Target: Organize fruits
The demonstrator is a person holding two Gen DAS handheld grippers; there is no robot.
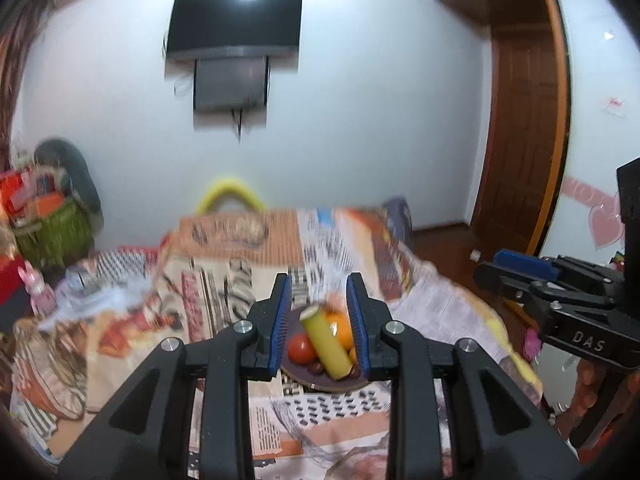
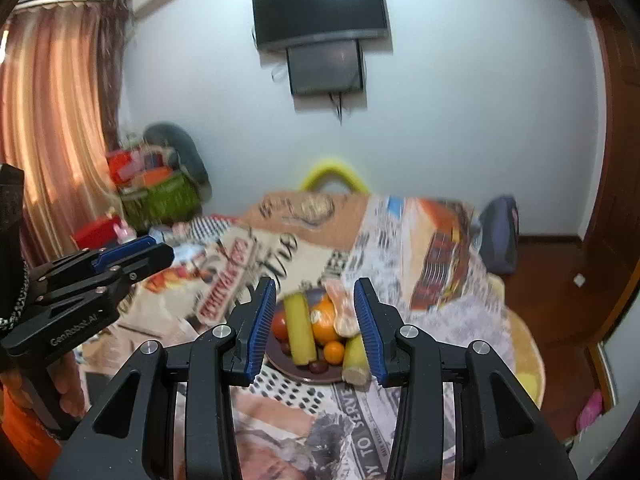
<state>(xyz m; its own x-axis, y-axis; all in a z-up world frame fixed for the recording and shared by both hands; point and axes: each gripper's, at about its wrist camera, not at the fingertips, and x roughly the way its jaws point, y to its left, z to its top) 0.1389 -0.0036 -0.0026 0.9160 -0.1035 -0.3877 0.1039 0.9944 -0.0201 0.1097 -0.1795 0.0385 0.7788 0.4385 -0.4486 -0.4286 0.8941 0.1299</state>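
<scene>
Setting: table draped in a printed newspaper-pattern cloth (image 2: 400, 408), seen from two wrist views, both somewhat blurred. Far left, right wrist view: peach-coloured curtain (image 2: 48, 120), then a green woven basket of red and orange boxes (image 2: 160, 196) against the white wall. Left gripper (image 1: 319, 322): black frame, blue ribbed pads, jaws apart with nothing between them, held above the cloth; in the right wrist view it enters from the left edge (image 2: 136, 256). Centre: round dark plate (image 2: 304, 376) resting on the cloth, holding a red tomato (image 2: 280, 326), a yellow-green cylindrical stalk piece (image 2: 300, 332) lying across the pile, a large orange (image 2: 324, 324), a small orange (image 2: 334, 352), a peeled orange segment cluster (image 2: 344, 312) and small dark red fruits (image 2: 318, 366). A second yellow-green stalk piece (image 2: 356, 364) leans at the plate's right rim. Right gripper (image 2: 315, 330): same build, jaws apart, empty, hovering before the plate. Above: black wall-mounted screen (image 2: 320, 8). Far right: brown wooden door (image 1: 524, 128).
</scene>
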